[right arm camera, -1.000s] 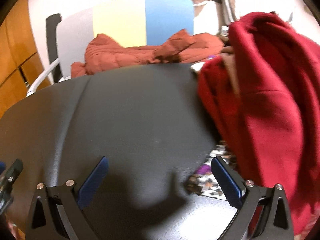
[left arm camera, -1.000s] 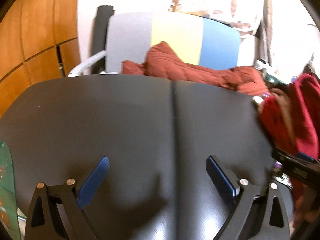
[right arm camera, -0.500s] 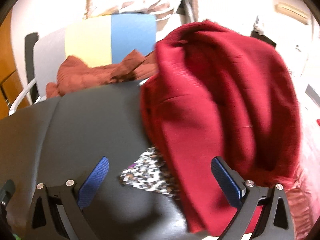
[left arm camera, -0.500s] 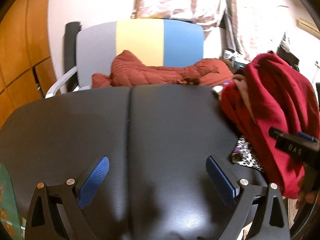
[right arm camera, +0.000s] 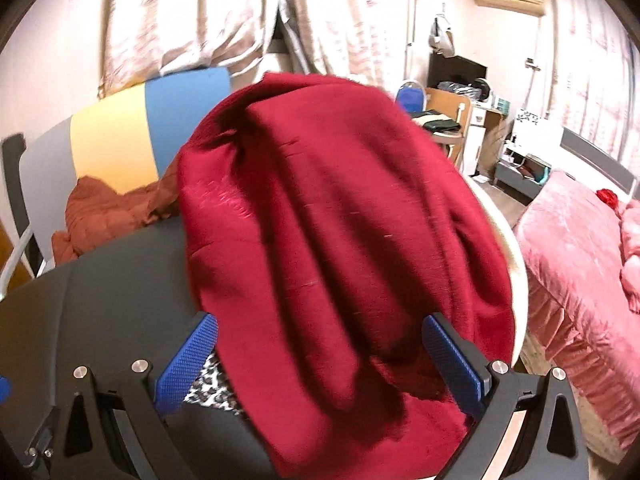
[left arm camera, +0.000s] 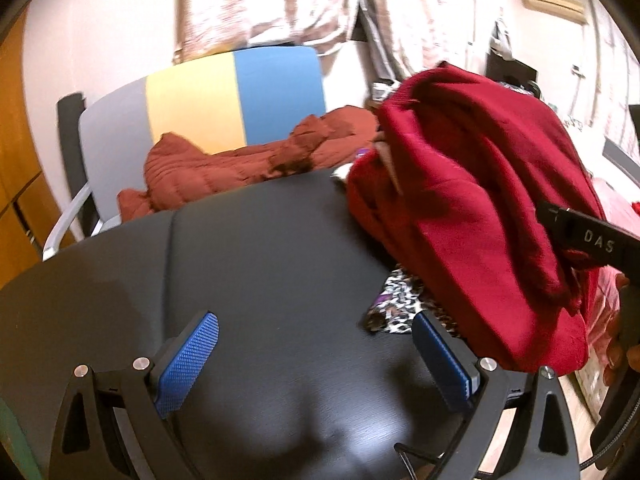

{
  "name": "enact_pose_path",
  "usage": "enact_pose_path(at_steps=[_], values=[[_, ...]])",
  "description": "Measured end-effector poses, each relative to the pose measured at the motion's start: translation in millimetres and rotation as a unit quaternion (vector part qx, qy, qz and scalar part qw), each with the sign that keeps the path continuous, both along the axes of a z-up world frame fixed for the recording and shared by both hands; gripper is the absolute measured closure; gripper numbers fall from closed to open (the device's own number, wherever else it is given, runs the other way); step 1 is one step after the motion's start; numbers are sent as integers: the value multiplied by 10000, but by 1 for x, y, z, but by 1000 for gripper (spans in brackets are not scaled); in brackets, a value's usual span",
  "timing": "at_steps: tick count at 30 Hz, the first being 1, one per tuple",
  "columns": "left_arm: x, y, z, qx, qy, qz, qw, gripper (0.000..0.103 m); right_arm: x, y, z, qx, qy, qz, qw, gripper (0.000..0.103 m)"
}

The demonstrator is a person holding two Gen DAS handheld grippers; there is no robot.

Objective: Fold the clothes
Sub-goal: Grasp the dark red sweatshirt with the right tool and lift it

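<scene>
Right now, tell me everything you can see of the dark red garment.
The dark red garment is a soft, knit-looking cloth, crumpled in deep folds, heaped at the right edge of the black table. It covers part of a leopard-print cloth. The open right gripper straddles its lower part, not gripping it.

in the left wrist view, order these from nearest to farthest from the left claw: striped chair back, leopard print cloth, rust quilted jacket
1. leopard print cloth: on the table, beside the left claw's right finger.
2. rust quilted jacket: past the table's far edge.
3. striped chair back: behind the jacket.
</scene>
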State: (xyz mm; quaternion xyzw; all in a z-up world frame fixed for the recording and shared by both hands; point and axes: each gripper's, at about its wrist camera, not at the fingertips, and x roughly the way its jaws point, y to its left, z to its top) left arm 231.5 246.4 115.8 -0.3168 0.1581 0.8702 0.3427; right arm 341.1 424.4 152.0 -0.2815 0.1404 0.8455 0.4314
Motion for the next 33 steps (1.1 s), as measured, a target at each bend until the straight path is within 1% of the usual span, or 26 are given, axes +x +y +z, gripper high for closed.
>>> enact_pose_path(at_steps=[4, 8, 11, 15, 23, 27, 31, 33], values=[[1, 18, 3, -161, 99, -131, 9997, 4, 22, 6, 7, 300, 314, -78, 9990, 0], [-4, 29, 5, -258, 41, -105, 9996, 4, 41, 16, 11, 508, 543, -192, 9970, 0], [-9, 31, 4, -323, -18, -3, 9995, 4, 52, 26, 11, 374, 722, -224, 9964, 0], [-12, 31, 2, -376, -91, 92, 9992, 4, 58, 38, 10, 34, 1028, -135, 9946, 0], [-19, 22, -4, -513, -302, 277, 9978, 4, 43, 61, 20, -218, 1395, 143, 9899, 0], [-22, 18, -9, -621, -352, 397, 9967, 4, 28, 75, 15, -431, 1246, 238, 9910, 0], [-27, 14, -13, -689, -424, 497, 9955, 4, 17, 82, 8, -528, 1105, 321, 9920, 1], [-29, 11, -16, -724, -475, 542, 9948, 4, 12, 84, 5, -594, 1036, 373, 9921, 3]])
